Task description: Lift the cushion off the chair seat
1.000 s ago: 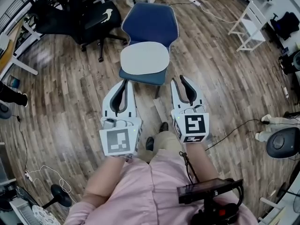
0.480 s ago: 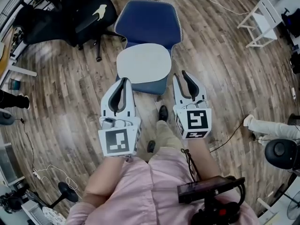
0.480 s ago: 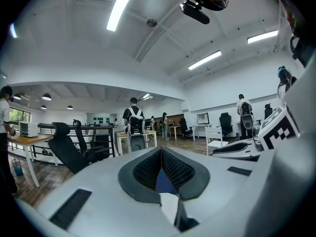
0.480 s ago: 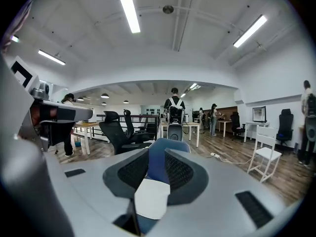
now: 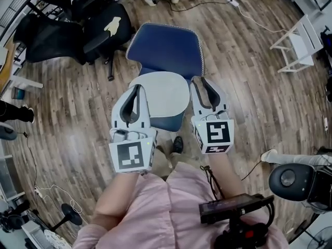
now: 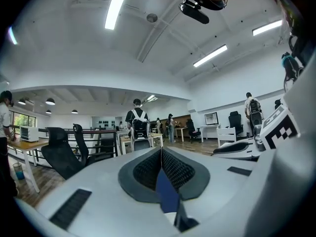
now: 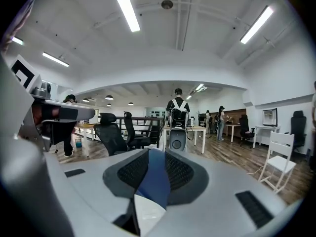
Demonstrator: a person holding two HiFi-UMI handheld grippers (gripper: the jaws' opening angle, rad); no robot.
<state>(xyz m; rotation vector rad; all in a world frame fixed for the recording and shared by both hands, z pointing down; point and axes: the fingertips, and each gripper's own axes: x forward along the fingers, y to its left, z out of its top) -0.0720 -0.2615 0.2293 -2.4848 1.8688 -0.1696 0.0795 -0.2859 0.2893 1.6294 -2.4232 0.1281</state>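
Note:
A pale grey oval cushion (image 5: 161, 92) lies on the seat of a blue chair (image 5: 166, 45) in the head view. My left gripper (image 5: 136, 90) hovers over the cushion's front left edge, its jaw tips touching, with nothing held. My right gripper (image 5: 199, 82) hovers over the cushion's right edge. In the left gripper view the left gripper (image 6: 160, 152) shows only a sliver of blue chair (image 6: 167, 194) behind its closed tips. In the right gripper view the right gripper (image 7: 155, 152) has a narrow gap, through which the blue chair (image 7: 154, 181) and the cushion (image 7: 148, 214) show.
Black office chairs (image 5: 78, 25) stand at the upper left and a white chair (image 5: 301, 40) at the upper right. The person's shoe (image 5: 177, 144) is on the wood floor below the seat. A round black base (image 5: 288, 178) and another person's leg (image 5: 295, 158) are at the right.
The person has stepped toward the chair. Both grippers, earlier short of the seat's front edge, now reach over the cushion's left and right edges.

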